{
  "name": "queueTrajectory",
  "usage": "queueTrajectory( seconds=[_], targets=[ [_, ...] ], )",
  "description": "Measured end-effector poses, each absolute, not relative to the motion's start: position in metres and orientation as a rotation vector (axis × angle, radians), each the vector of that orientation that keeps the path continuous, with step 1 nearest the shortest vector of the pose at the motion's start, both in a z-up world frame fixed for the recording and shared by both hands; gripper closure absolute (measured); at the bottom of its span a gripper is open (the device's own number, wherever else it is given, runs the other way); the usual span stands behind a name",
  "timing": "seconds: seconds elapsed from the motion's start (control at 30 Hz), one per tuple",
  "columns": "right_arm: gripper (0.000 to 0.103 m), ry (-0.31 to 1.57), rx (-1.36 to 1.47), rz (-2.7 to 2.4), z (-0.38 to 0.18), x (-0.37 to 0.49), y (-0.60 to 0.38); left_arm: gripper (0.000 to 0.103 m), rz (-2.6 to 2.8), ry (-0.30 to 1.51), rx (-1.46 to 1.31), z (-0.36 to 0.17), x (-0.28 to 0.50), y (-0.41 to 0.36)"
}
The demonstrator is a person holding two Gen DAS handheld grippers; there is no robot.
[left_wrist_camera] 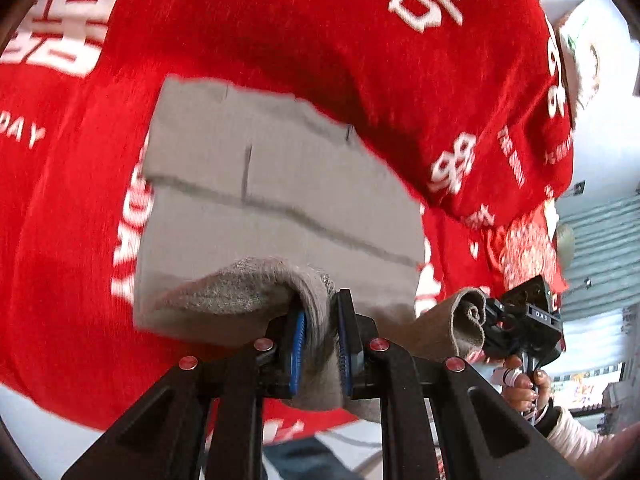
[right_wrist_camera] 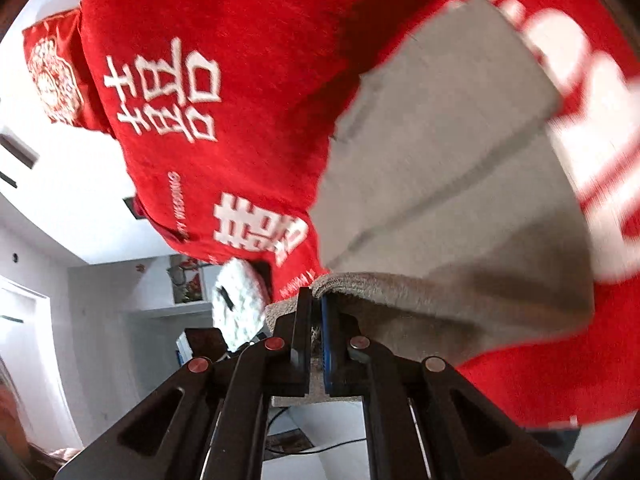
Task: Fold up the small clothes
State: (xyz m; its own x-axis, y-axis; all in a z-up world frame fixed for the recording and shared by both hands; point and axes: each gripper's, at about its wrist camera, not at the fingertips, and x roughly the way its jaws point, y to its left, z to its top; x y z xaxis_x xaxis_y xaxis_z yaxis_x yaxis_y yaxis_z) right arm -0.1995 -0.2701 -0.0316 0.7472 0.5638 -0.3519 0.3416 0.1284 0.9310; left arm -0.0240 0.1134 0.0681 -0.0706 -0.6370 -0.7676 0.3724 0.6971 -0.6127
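A small grey garment lies spread over a red blanket with white characters. My left gripper is shut on one rolled grey edge of it. My right gripper is shut on another edge of the grey garment. In the left wrist view the right gripper shows at the right, pinching a grey corner, with the person's hand behind it. Both edges are lifted off the red blanket; the rest of the garment hangs toward it.
A red patterned cushion lies at the blanket's far edge. A white fluffy object sits beyond the blanket. White walls, a door and shelves fill the background. A red patterned cushion also shows in the left wrist view.
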Motion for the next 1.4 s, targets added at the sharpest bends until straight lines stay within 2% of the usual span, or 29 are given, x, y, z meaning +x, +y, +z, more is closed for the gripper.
queueTrajectory(
  seconds=[0.03,0.17,0.33,0.53,0.7,0.73,0.8,0.83,0.87,0.93,1.03,1.17,1.3,1.4],
  targets=[
    [0.099,0.770,1.476,0.190,-0.029,-0.190,-0.279,0.093,-0.838,1.395,-0.245,0.073,-0.013,0.108],
    [0.099,0.753,1.465,0.165,-0.030,-0.146,-0.319,0.093,-0.805,1.362,-0.244,0.074,0.029,0.082],
    [0.099,0.805,1.481,0.080,-0.067,-0.092,-0.362,0.093,-0.718,1.340,-0.225,0.046,0.081,0.051],
    [0.098,0.914,1.539,-0.037,-0.123,-0.063,-0.383,0.092,-0.580,1.379,-0.153,-0.004,0.120,0.017],
    [0.095,0.934,1.550,-0.079,-0.134,-0.055,-0.391,0.092,-0.500,1.388,-0.074,-0.018,0.133,0.006],
    [0.094,0.926,1.551,-0.097,-0.133,-0.055,-0.395,0.090,-0.481,1.392,-0.070,-0.017,0.136,0.007],
    [0.094,0.895,1.567,-0.101,-0.130,-0.056,-0.404,0.054,-0.411,1.384,-0.046,-0.011,0.144,0.011],
    [0.090,0.890,1.565,-0.101,-0.127,-0.056,-0.406,0.025,-0.385,1.358,-0.045,-0.006,0.146,0.015],
    [0.080,0.894,1.538,-0.103,-0.122,-0.054,-0.407,0.021,-0.362,1.317,-0.045,0.002,0.148,0.018],
    [0.069,0.933,1.438,-0.112,-0.109,-0.050,-0.406,0.021,-0.356,1.308,-0.039,0.010,0.150,0.022],
    [0.070,1.028,1.230,-0.088,-0.093,-0.035,-0.391,0.021,-0.379,1.328,-0.004,0.011,0.147,0.017],
    [0.082,1.129,1.093,-0.002,-0.100,-0.013,-0.363,0.021,-0.522,1.399,0.052,-0.005,0.127,-0.009],
    [0.082,1.209,1.010,-0.064,-0.126,0.001,-0.354,0.021,-0.583,1.485,0.105,-0.041,0.107,-0.041],
    [0.084,1.229,0.988,-0.123,-0.138,-0.007,-0.362,0.021,-0.489,1.447,0.140,-0.059,0.114,-0.050]
  ],
)
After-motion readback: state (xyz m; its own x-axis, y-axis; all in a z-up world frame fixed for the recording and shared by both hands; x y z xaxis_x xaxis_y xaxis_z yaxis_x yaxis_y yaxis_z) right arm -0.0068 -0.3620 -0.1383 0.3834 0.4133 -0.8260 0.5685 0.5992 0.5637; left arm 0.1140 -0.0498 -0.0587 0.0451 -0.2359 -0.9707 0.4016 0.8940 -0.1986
